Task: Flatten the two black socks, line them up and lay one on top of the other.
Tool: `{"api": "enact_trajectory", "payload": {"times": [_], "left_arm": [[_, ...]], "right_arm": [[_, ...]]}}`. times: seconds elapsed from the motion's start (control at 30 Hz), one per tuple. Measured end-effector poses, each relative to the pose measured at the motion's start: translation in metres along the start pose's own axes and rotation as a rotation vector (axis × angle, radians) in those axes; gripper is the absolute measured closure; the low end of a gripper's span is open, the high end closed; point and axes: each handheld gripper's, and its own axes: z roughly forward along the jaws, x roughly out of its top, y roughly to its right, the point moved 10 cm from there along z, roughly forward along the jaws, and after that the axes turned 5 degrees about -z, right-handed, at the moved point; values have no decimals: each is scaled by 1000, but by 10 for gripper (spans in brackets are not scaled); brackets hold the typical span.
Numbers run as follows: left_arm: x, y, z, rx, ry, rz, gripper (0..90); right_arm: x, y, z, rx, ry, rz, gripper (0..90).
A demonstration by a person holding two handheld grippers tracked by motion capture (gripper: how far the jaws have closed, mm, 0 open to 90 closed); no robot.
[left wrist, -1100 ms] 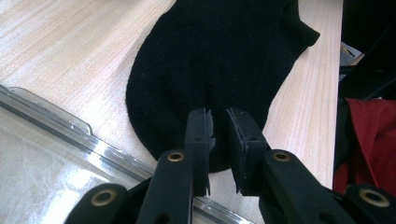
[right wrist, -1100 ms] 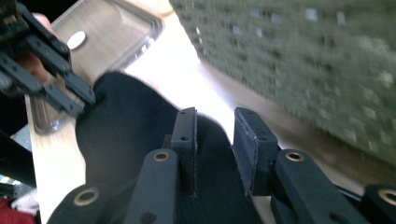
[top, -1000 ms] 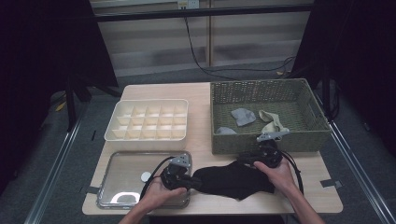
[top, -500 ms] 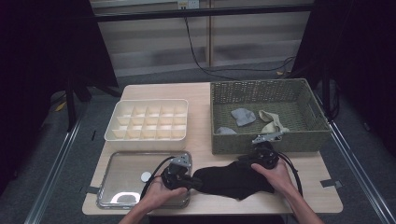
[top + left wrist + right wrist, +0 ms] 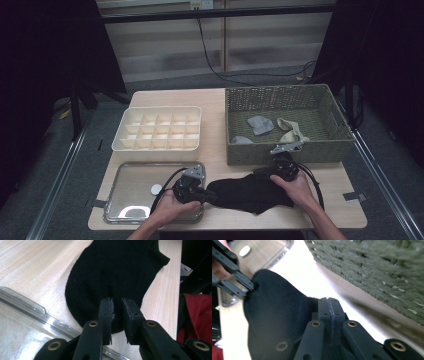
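Two claws were at work on one black sock, which lay flat on the table near its front edge, between the clear tray and the wicker basket. The left claw held the sock's end nearest the tray; its jaws stood a little apart with a pinch of the dark cloth between them, so I took it as clenched on the sock. The right claw sat at the opposite end, close by the basket wall; its jaws had just been closing and now met flat together, with the sock's edge seemingly caught between them, though the fabric at the very tips was hard to make out. To my eye the step in hand was gripping the sock at both ends, ready to straighten or fold it. The next move, I judged, called for both hands to lift together and keep the cloth taut, so neither end slipped free, then to bring one end over the other or carry it toward the divided box. More socks waited in the basket.
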Motion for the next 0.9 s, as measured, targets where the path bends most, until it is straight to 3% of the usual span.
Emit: {"api": "enact_trajectory", "payload": {"times": [0.03, 0.1, 0.13, 0.2, 0.47, 0.9], "left_arm": [[0, 0, 0, 15, -6, 8, 766], [0, 4, 0, -9, 0, 17, 762], [0, 3, -1, 11, -6, 29, 759], [4, 6, -1, -14, 28, 29, 756], [8, 9, -3, -19, 55, 30, 770], [8, 14, 3, -40, 25, 44, 835]], "right_arm": [[2, 0, -2, 5, 13, 2, 900], [5, -2, -6, 22, 42, 10, 900], [7, -4, -9, 30, 53, 18, 900], [10, -6, -13, 41, 72, 18, 900], [23, -21, -27, 94, 145, 7, 900], [45, -31, -49, 116, 225, -19, 900]]}}
